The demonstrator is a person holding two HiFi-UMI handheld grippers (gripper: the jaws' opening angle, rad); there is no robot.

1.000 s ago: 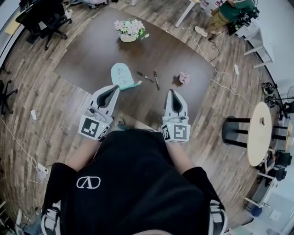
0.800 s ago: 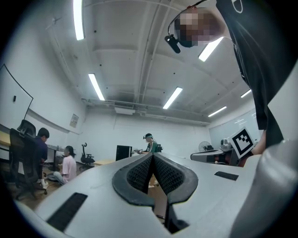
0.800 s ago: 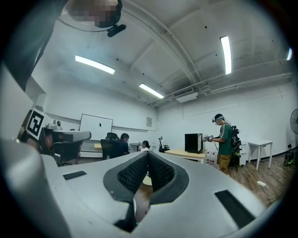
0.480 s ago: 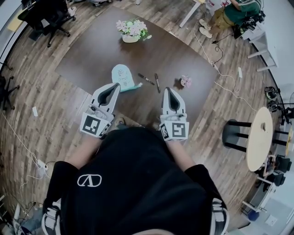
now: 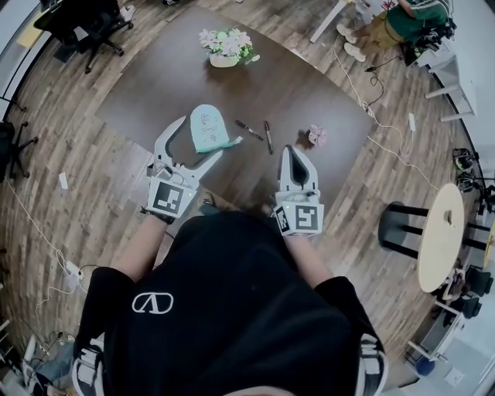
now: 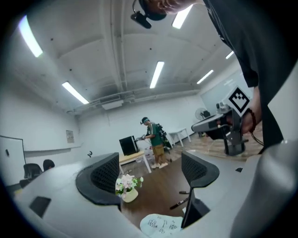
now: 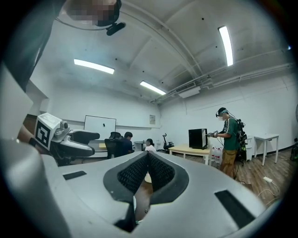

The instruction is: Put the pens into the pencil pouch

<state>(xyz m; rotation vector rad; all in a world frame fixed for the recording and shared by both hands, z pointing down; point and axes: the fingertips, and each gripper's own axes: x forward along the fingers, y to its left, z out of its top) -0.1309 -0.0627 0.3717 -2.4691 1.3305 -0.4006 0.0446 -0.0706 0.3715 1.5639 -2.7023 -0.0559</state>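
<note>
The teal pencil pouch [image 5: 207, 128] lies flat on the dark table [image 5: 309, 93], and shows low in the left gripper view as the pouch [image 6: 160, 224]. Two dark pens [image 5: 249, 130] [image 5: 268, 137] lie just right of it, apart from each other; they show again as the pens [image 6: 179, 203] [image 6: 184, 191]. My left gripper [image 5: 197, 141] hovers at the pouch's near side; its jaws are opening wide, with nothing between the pads [image 6: 104, 174]. My right gripper [image 5: 292, 152] is shut and empty, short of the pens; its closed tips [image 7: 147, 162] show in its own view.
A flower pot [image 5: 227, 48] stands at the table's far side and a small pink ornament [image 5: 313, 136] sits right of the pens. Office chairs [image 5: 85, 23], a round side table [image 5: 441, 224], a black stool [image 5: 402, 224] and floor cables surround the table. A person [image 6: 156, 139] stands beyond it.
My left gripper has gone from shut to wide open, rolled over and moved closer to the pouch. The right gripper crept slightly forward, still shut.
</note>
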